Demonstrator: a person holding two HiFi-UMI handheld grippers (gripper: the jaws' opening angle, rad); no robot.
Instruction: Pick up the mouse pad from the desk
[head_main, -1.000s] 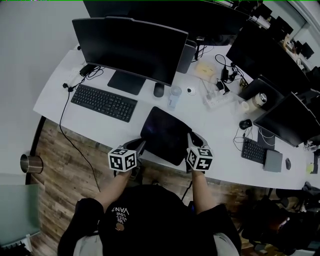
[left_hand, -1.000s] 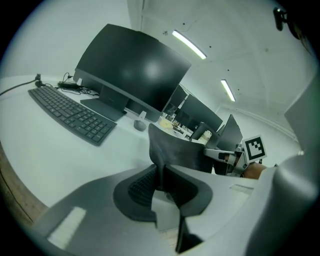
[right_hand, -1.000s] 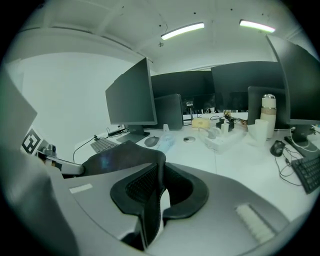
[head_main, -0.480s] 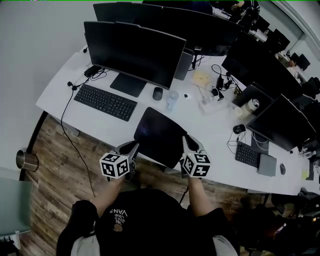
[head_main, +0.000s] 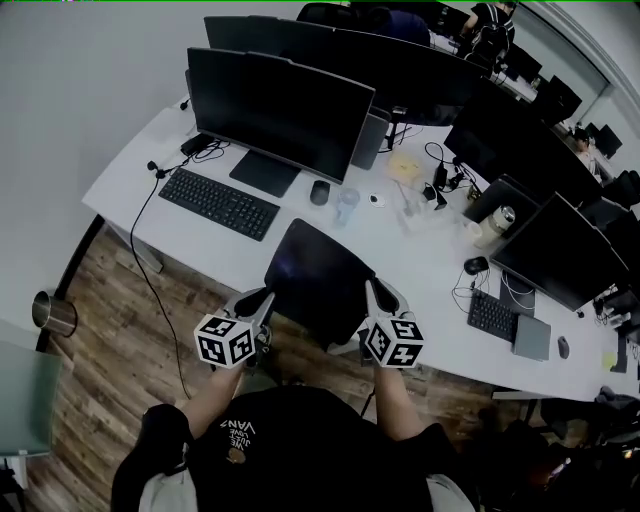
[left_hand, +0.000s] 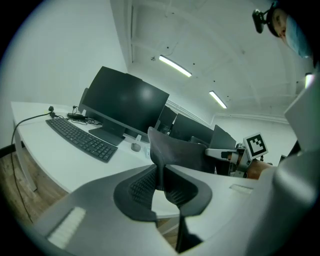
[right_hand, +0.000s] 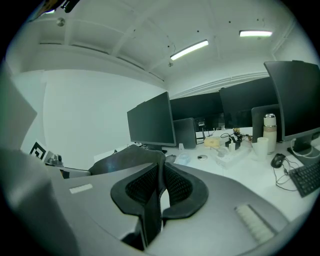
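Now the mouse pad hangs higher above the desk.

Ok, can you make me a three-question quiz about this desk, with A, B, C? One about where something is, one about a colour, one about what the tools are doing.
1. Where is the left-hand keyboard?
A. on the desk, in front of the big monitor
B. on the floor
C. under a chair

2. What colour is the mouse pad?
A. red
B. black
C. yellow

3. What are the left tool and right tool doing?
A. both wide open, empty
B. only one holds something
C. both shut on the mouse pad

Answers:
1 A, the head view shows it lying before that monitor.
2 B, it looks dark in every view.
3 C, each gripper view shows the pad's edge pinched between the jaws.
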